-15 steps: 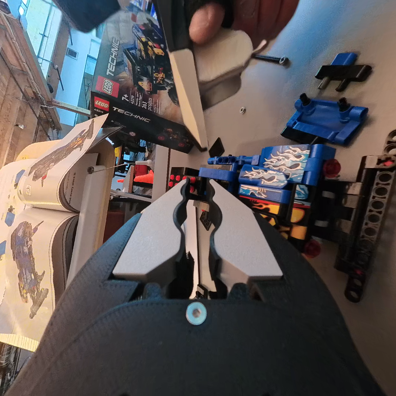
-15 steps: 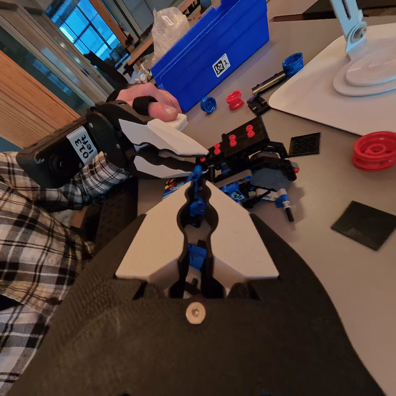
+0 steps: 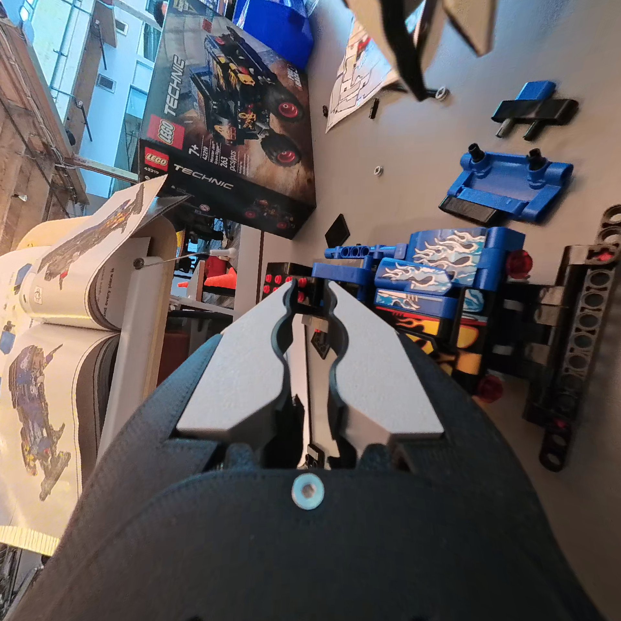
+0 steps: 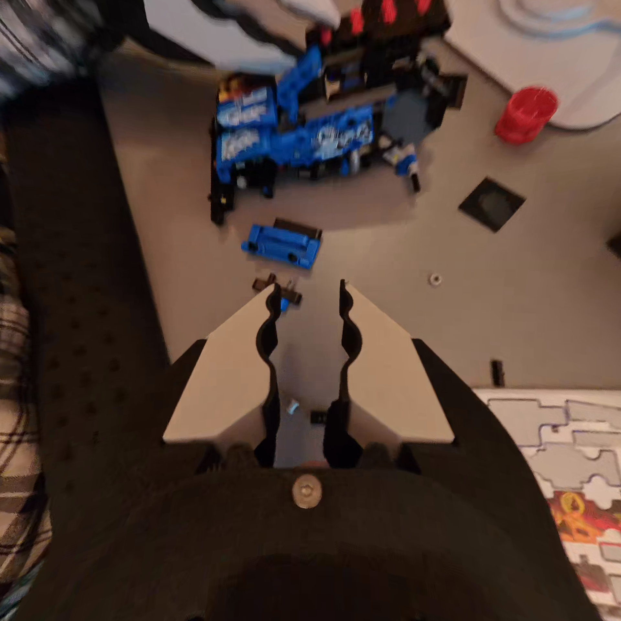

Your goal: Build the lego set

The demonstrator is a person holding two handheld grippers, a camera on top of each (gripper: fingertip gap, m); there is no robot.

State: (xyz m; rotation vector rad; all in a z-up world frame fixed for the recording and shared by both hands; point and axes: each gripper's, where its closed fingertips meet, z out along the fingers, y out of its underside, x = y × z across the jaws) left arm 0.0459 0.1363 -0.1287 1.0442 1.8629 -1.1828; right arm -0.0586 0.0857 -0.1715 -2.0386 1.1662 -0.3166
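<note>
The part-built blue truck model with flame stickers lies on the grey table; it is blurred in the right wrist view. My left gripper is shut on the model's black end block with red pins. My right gripper is open and empty, hovering over the table away from the model. A small black and blue piece lies by its left fingertip. A blue panel piece lies between that piece and the model. Both loose pieces also show in the left wrist view, the panel and the small piece.
The set's box and an open instruction booklet on a stand are at the left. A sticker sheet, a black square tile, a red wheel hub and small pins lie around. A white stand base is behind the model. My right fingertips sit around 12 cm from my left ones. The black square tile is about 12 cm from my right fingertips. It is also in sight in the left wrist view.
My right gripper has let go of the model's blue part, opened, and pulled back to above the loose pieces. My left gripper keeps its hold on the model.
</note>
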